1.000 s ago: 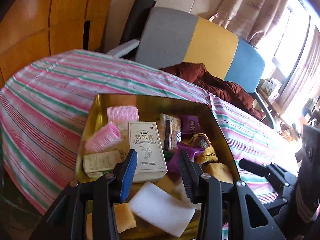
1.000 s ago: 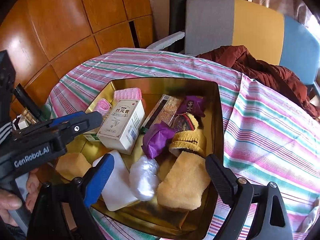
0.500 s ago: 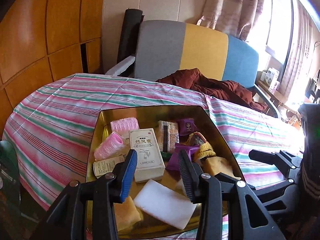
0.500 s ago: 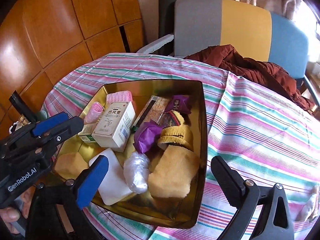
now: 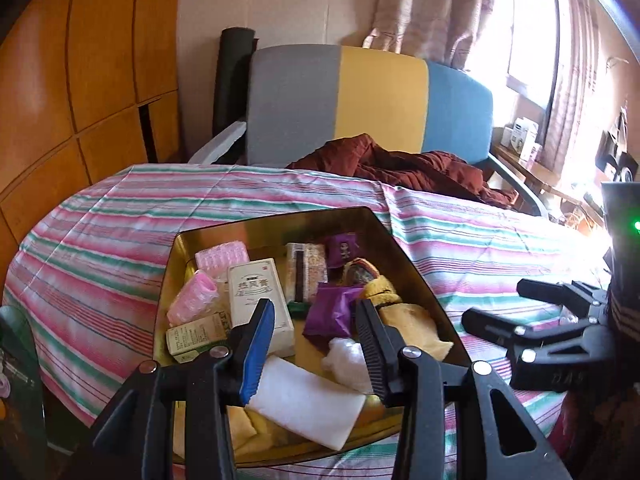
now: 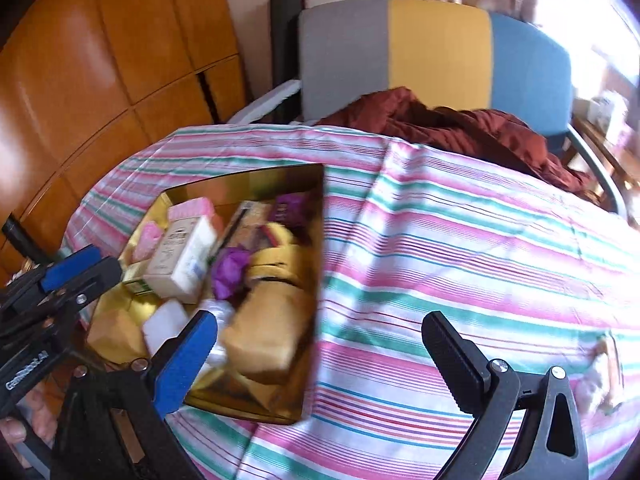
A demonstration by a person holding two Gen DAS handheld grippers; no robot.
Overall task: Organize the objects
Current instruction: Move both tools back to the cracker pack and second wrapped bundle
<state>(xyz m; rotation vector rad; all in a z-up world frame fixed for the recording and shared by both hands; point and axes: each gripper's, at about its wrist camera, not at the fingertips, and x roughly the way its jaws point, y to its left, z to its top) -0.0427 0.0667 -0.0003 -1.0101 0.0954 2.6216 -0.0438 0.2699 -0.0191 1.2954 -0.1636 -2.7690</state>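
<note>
Looked like a home living room, striped tablecloth [image 5: 100,240] over a table, tricolour sofa [image 5: 368,96] behind it, curtains [image 5: 432,8] above the sofa, wood-panelled wall [image 5: 80,80] left of it.

Black-framed grippers [image 5: 316,344], one blue pad [image 5: 258,354] each, silver screws, blurred "GenRobot.AI" lettering.

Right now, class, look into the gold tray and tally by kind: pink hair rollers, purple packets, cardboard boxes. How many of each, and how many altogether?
Pink hair rollers: 2
Purple packets: 2
Cardboard boxes: 2
Total: 6
</note>
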